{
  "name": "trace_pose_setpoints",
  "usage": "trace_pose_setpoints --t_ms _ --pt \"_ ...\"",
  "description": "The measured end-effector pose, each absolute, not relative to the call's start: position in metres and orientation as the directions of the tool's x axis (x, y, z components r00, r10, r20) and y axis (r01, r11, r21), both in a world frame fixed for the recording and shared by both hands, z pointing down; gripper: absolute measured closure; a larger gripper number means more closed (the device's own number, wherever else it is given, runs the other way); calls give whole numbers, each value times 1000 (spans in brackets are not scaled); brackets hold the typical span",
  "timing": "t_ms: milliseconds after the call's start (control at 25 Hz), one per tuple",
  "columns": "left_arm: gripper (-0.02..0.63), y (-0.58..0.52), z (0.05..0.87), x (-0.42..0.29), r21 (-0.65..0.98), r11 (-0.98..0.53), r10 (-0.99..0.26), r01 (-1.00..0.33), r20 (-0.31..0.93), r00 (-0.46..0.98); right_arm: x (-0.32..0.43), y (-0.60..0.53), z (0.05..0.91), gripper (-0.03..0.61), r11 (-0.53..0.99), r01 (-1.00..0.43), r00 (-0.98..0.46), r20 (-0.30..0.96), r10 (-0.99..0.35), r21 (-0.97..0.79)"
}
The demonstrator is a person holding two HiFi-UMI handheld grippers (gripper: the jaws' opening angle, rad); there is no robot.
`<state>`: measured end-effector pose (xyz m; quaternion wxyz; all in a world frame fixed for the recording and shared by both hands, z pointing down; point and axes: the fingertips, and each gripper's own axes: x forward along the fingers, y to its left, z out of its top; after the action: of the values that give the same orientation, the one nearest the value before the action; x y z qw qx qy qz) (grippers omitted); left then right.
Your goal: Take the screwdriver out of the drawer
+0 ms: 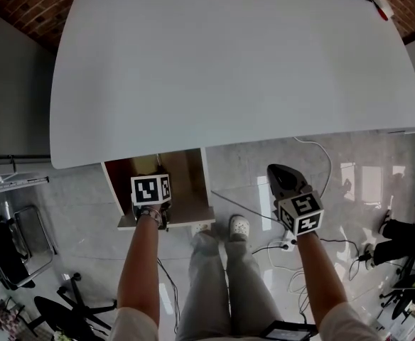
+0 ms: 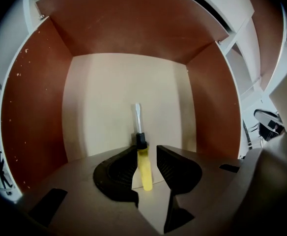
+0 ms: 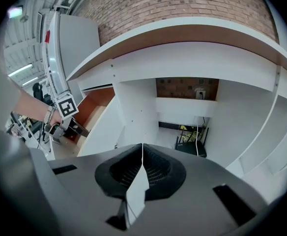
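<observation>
The drawer (image 1: 193, 180) stands pulled out under the white table, with brown side walls (image 2: 35, 107) and a pale floor. On that floor lies the screwdriver (image 2: 144, 171), with a yellow handle, a black collar and a metal shaft pointing away from me. My left gripper (image 2: 146, 154) reaches down into the drawer, open, with the handle lying between its jaws and a small gap on the right side. In the head view the left gripper (image 1: 151, 183) sits over the drawer. My right gripper (image 3: 142, 154) hangs shut and empty over the floor to the right of the drawer (image 1: 277, 170).
The white tabletop (image 1: 229, 69) overhangs the back of the drawer. The person's legs and a white shoe (image 1: 239, 226) are below it, with cables (image 1: 293, 247) on the glossy floor. A chair base (image 1: 58, 311) is at lower left, and a black device (image 3: 190, 141) sits under the table.
</observation>
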<state>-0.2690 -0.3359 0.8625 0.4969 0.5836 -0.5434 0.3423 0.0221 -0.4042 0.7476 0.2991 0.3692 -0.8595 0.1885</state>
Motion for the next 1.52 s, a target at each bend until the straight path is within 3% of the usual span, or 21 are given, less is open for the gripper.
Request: trace_pose_setpoints --t_ms 200,320,800,1520 --pt "485 -339 878 -276 171 73 -256 -983 955 147 20 -406 755 558 668 -739 -548 659 -515 -93" --pt "517 -340 880 -279 136 60 -261 -989 958 116 19 -409 756 558 670 -737 -550 657 -515 -92" --pt "532 -333 860 -278 256 124 -348 -959 916 200 19 -399 746 558 682 -724 -558 665 -496 -99" --pt "532 -315 739 -256 306 148 -510 -940 839 193 36 -385 642 558 662 -744 -564 616 -550 -89"
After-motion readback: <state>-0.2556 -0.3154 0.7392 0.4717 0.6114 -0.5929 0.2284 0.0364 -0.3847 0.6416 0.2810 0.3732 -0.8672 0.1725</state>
